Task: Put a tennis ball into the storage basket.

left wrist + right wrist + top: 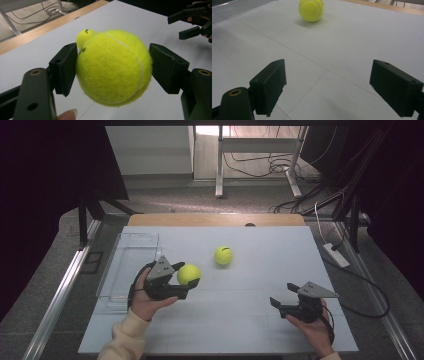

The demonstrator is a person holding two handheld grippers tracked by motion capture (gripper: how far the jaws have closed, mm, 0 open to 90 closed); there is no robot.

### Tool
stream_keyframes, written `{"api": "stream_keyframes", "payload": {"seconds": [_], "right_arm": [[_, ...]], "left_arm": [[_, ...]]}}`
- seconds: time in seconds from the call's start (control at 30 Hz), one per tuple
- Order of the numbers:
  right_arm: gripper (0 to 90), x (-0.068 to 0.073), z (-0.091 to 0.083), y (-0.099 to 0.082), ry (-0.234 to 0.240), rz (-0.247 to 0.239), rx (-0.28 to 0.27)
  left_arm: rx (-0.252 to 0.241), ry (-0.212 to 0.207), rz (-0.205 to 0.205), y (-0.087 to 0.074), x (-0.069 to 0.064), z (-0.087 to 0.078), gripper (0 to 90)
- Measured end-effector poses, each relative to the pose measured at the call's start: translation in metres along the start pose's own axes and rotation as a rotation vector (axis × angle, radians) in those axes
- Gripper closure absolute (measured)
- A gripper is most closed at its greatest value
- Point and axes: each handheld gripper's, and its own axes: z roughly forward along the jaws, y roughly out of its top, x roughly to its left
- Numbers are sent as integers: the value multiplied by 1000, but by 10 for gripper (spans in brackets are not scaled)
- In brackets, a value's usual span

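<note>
ball clamped, tray to your left
your left gripper (190,281) pinched the tennis ball (189,274) squarely; carrying it level to the clear tray (131,251) seemed wise; right gripper (281,304) stood apart, idle.

The ball (113,67) between my left jaws is bright yellow-green and fuzzy, with a thin white curved line on it and a small black mark near one side. The second ball (223,255) is the same yellow-green, with a little black print. My jaws are black, with small gold rings further back. The plates on top of my grippers are grey. The desk (260,320) is pale grey-blue with thin lines, and its far edge is light brown wood. The tray (131,265) is clear. My sleeve (125,340) is cream.
</note>
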Motion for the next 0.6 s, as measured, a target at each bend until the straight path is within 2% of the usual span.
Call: {"api": "stream_keyframes", "payload": {"seconds": [0.6], "right_arm": [[137, 0, 0, 0, -6, 0, -6]], "left_arm": [[-43, 33, -5, 5, 10, -11, 273]]}}
